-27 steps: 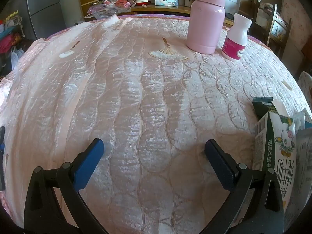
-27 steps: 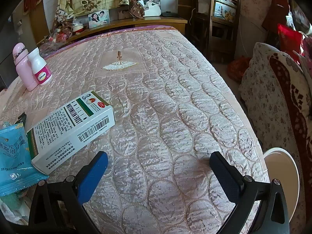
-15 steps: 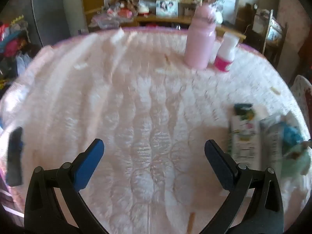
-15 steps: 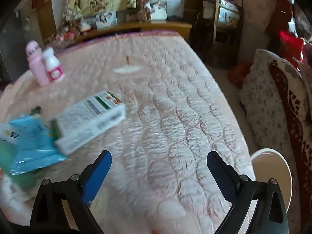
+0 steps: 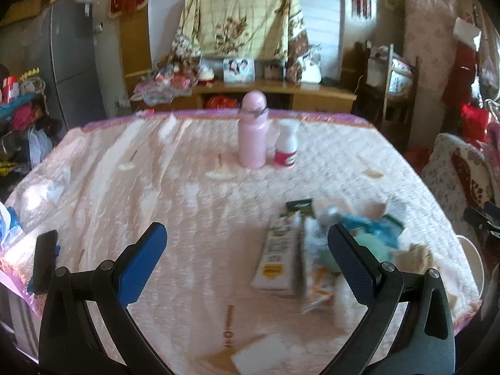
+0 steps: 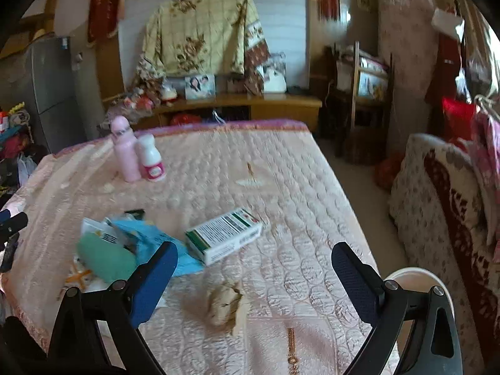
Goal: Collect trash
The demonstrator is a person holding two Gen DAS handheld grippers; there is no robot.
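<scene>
Trash lies in a heap on the pink quilted table: a white and green carton [image 6: 225, 235], also in the left wrist view [image 5: 278, 254], a blue wrapper [image 6: 150, 237], a green soft lump [image 6: 104, 257], and a crumpled brown paper ball [image 6: 225, 304]. A flat white paper [image 5: 261, 354] lies near the table's front edge. My left gripper [image 5: 247, 261] is open and empty, held above the table's near side. My right gripper [image 6: 254, 276] is open and empty, above the paper ball.
A pink bottle [image 5: 252, 132] and a white bottle with a pink label [image 5: 286, 147] stand at the back of the table [image 5: 156, 187]. A white bin [image 6: 418, 284] stands beside the table's right edge. A patterned sofa [image 6: 443, 206] is on the right.
Both grippers have pulled back and risen from the table, so the whole table and room now show. Both stay open and empty.
</scene>
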